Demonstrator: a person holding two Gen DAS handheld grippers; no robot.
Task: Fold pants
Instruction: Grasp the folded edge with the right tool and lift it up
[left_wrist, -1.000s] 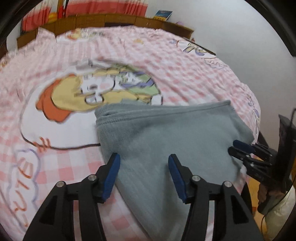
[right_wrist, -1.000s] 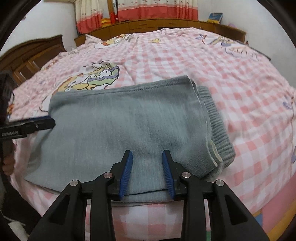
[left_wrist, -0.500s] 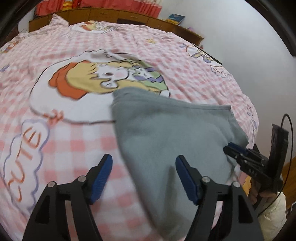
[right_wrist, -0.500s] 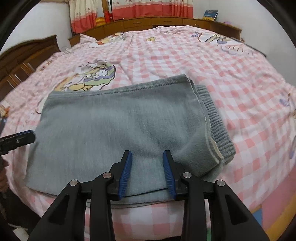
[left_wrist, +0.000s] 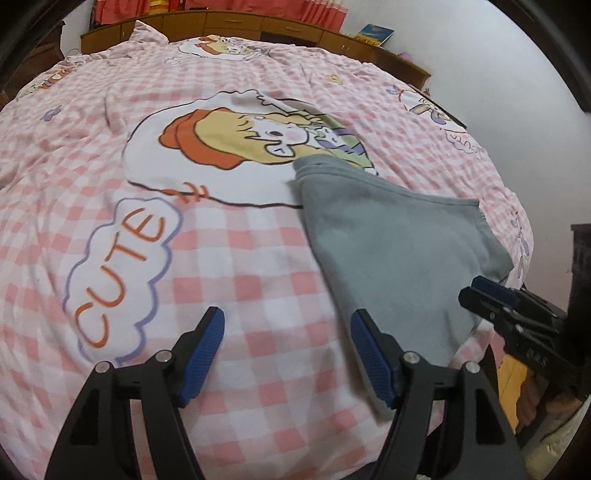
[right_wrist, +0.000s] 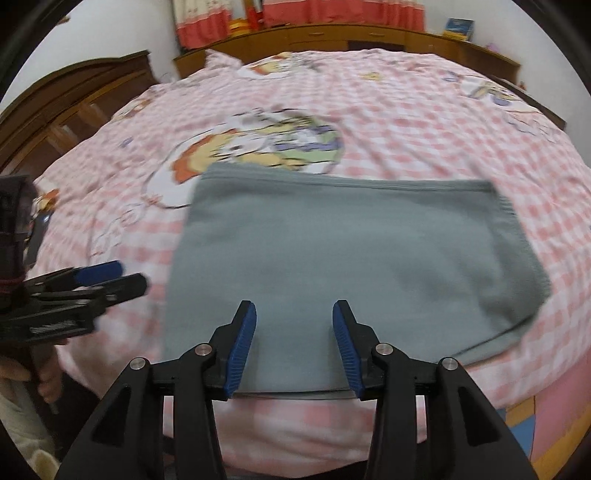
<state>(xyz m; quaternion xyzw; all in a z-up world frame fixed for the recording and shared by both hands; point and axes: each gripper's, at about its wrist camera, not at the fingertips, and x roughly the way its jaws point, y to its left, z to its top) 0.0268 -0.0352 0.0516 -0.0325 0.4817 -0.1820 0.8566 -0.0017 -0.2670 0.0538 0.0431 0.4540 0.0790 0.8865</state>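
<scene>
The bed fills both views, covered by a pink-and-white checked sheet with a cartoon print and the word "CUTE" in a cloud outline. A wooden headboard stands to the left of the bed in the right wrist view, low wooden cabinets run along the far side, and red-and-white curtains hang above them.

The pants are grey and lie folded into a flat rectangle near the front edge of the bed. They lie directly ahead of and beneath the right claw, with the ribbed waistband at the rectangle's right end. In the left wrist view the pants lie ahead and to the right of the left claw; their near left edge passes close by that claw's right finger.

Left claw: open wide, nothing between the fingers, positioned over bare sheet. The left finger is clear of the pants. Whether the right finger touches the fabric cannot be told.

Right claw: jaws opening, positioned over the near edge of the pants. Grey fabric shows in the gap between the blue pads, and the pads do not press on it.

Each claw appears in the other's view: the right claw at the right edge, at the pants' near right corner; the left claw at the left edge, just beside the pants' left end. A hand shows below the left claw's handle.
</scene>
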